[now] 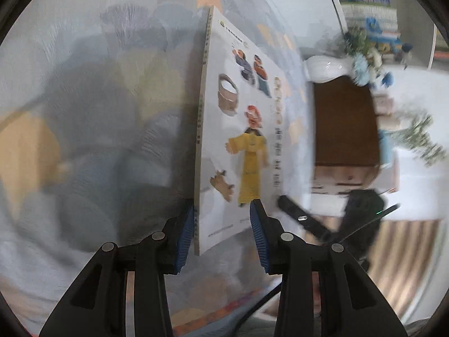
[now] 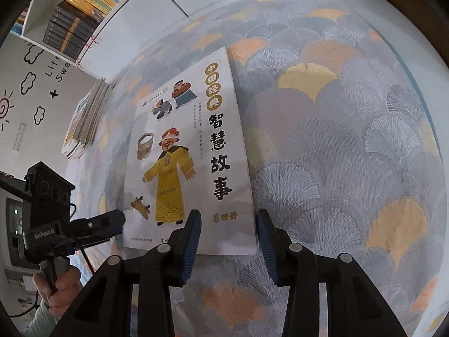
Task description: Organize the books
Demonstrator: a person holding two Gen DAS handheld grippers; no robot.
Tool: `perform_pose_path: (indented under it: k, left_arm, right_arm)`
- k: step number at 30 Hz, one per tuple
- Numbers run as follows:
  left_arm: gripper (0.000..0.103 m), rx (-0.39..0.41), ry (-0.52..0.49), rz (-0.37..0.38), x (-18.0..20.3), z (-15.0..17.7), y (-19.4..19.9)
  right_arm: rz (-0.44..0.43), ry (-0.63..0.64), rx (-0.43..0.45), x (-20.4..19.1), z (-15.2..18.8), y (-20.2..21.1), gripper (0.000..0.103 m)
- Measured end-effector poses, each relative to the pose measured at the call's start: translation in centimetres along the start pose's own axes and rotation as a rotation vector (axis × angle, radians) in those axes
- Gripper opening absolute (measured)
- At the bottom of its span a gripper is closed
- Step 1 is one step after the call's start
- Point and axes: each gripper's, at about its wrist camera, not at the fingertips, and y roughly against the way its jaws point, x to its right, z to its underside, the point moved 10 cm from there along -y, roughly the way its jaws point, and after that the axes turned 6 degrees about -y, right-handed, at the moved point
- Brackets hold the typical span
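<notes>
A thin white picture book (image 1: 224,140) with a yellow-robed figure on its cover hangs a little above the patterned bed cover (image 1: 84,112). My left gripper (image 1: 223,205) is rolled on its side and shut on the book's lower spine corner. One pad is under the spine and the other on the cover. In the right wrist view the book (image 2: 202,151) is face-on, and one of the left gripper's fingers (image 2: 109,221) reaches its lower left corner. My right gripper (image 2: 229,213) hovers over the lower right corner with its jaws apart, and its pads do not pinch the book.
A stack of thin books (image 2: 87,118) lies on the bed at the left, near the wall. A white bookshelf (image 2: 81,8) full of books stands beyond it. A white vase (image 1: 325,68) stands by a brown cabinet (image 1: 345,120). A person's hand (image 2: 56,286) holds the left gripper's handle.
</notes>
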Motion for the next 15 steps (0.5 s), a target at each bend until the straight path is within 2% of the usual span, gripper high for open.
perform_pose_path:
  k: [2,4,8,9,11,13,15]
  left_arm:
    - [0.035,-0.004,0.021,0.094,1.2,0.3,-0.3]
    - [0.035,-0.014,-0.001,0.124,2.4,0.5,-0.5]
    - [0.033,-0.003,-0.043,0.069,3.2,0.3,-0.8]
    - [0.023,0.008,-0.046,0.044,3.1,0.1,-0.8]
    - [0.015,0.016,-0.051,-0.001,2.7,-0.1,-0.8]
    - [0.011,0.022,-0.069,-0.038,2.6,-0.2,-0.9]
    - [0.011,0.017,-0.075,-0.037,2.7,-0.3,-1.1]
  right_arm:
    - [-0.017,-0.01,-0.001,-0.2,0.0,0.0,0.041]
    - [-0.05,-0.04,-0.011,0.2,-0.1,0.1,0.041]
    - [-0.146,-0.122,-0.047,1.0,-0.3,0.1,0.041]
    - [-0.162,-0.134,-0.051,1.1,-0.3,0.1,0.041]
    - [-0.196,-0.158,-0.06,1.3,-0.2,0.1,0.041]
    - [-0.218,-0.173,-0.065,1.4,-0.1,0.3,0.044]
    - [-0.249,-0.191,-0.069,1.3,-0.1,0.3,0.047]
